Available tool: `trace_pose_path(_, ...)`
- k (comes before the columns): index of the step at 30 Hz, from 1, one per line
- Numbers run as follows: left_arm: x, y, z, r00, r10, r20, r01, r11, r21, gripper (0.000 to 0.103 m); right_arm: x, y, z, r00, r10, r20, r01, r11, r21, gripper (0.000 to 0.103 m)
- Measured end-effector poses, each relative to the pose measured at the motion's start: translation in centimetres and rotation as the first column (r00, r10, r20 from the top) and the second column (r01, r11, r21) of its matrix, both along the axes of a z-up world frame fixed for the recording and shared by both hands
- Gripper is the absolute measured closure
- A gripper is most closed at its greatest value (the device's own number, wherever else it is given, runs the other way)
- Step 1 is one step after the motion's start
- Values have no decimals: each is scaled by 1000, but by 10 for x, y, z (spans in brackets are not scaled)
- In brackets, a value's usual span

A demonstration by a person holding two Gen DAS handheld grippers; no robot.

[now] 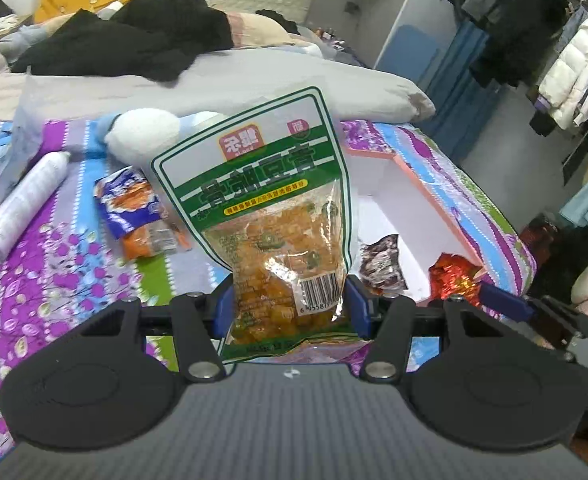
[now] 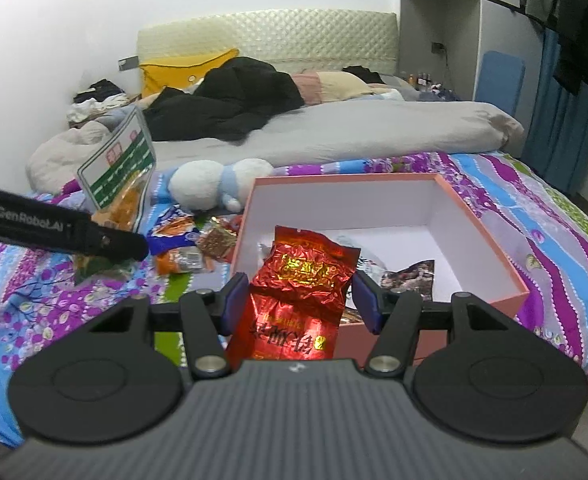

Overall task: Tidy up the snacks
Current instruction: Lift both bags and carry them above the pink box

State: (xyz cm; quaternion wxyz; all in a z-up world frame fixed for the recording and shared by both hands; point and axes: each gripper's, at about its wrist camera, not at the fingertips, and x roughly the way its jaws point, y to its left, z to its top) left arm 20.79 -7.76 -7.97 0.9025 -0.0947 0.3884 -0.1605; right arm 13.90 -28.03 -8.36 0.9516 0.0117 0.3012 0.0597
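Note:
My left gripper [image 1: 289, 304] is shut on a green-and-white snack bag of yellow pieces [image 1: 261, 200] and holds it upright above the bed; the bag also shows in the right wrist view [image 2: 119, 176]. My right gripper [image 2: 300, 300] is shut on a red foil packet [image 2: 298, 292] at the near edge of a pink box [image 2: 490, 240] with a white inside. The red packet shows in the left wrist view [image 1: 452, 276] too. A dark packet [image 2: 410, 276] lies inside the box. A blue-and-orange snack bag [image 1: 141, 216] and a small brown packet [image 2: 215, 242] lie on the bedspread left of the box.
A white spray can [image 1: 23, 200] and a white-and-blue plush toy [image 1: 141, 136] lie on the flowered bedspread [image 1: 45, 280]. A grey duvet [image 2: 354, 132] and black clothes [image 2: 221, 100] cover the far bed. Hanging clothes [image 1: 574, 60] stand to the right.

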Motion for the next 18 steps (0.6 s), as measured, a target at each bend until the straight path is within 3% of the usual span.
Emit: trace_pose_path(18, 118, -67, -52, 987, -106, -119, 107, 994, -1, 42, 94, -47, -35, 993, -90, -72, 89, 996, -9, 43)
